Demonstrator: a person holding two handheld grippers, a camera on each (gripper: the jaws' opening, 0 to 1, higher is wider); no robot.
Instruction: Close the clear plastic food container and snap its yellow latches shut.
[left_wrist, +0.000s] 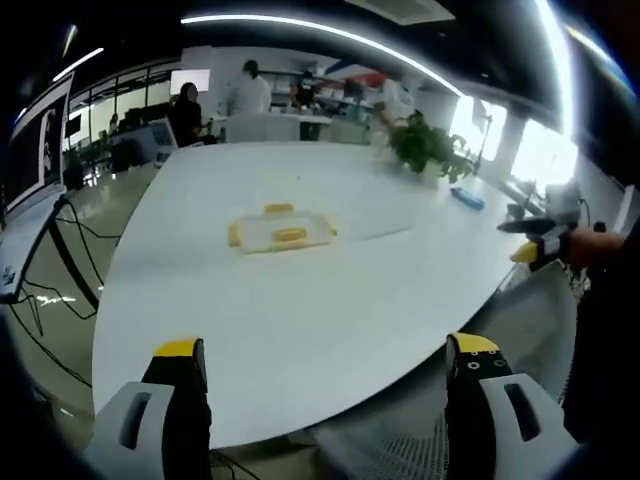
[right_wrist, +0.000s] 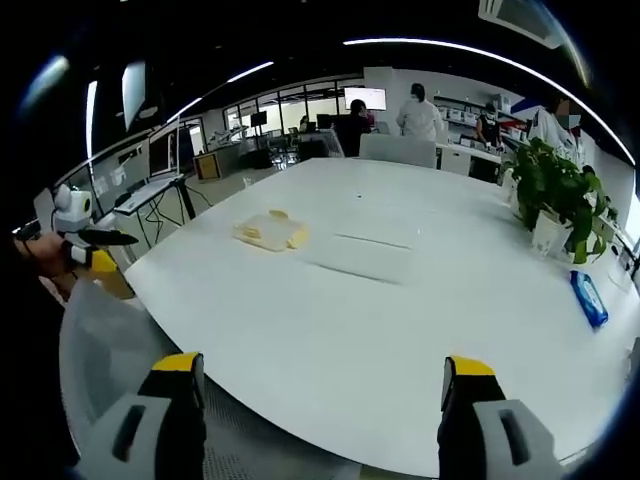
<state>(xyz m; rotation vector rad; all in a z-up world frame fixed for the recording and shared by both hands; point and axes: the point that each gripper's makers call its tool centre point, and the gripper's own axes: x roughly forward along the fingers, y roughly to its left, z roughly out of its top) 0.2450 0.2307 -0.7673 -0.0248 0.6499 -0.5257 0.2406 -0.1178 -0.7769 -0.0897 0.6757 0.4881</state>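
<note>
The clear plastic food container (left_wrist: 282, 229) with yellow latches lies flat on the white table (left_wrist: 300, 320), well beyond my left gripper (left_wrist: 326, 346), whose jaws stand wide open with nothing between them. In the right gripper view the container (right_wrist: 270, 230) sits toward the table's far left. My right gripper (right_wrist: 322, 365) hangs open over the near table edge, far from the container. A flat clear rectangle (right_wrist: 365, 256), perhaps a lid or a sheet, lies right of the container. Each gripper also appears in the other's view, held in a hand: the right gripper (left_wrist: 535, 240) and the left gripper (right_wrist: 85, 240).
A potted plant (right_wrist: 555, 190) and a blue packet (right_wrist: 588, 298) sit at the table's right side. A mesh chair back (right_wrist: 110, 350) stands at the near edge. Several people (right_wrist: 418, 110) work at desks behind the table. Cables (left_wrist: 45, 290) trail on the floor at the left.
</note>
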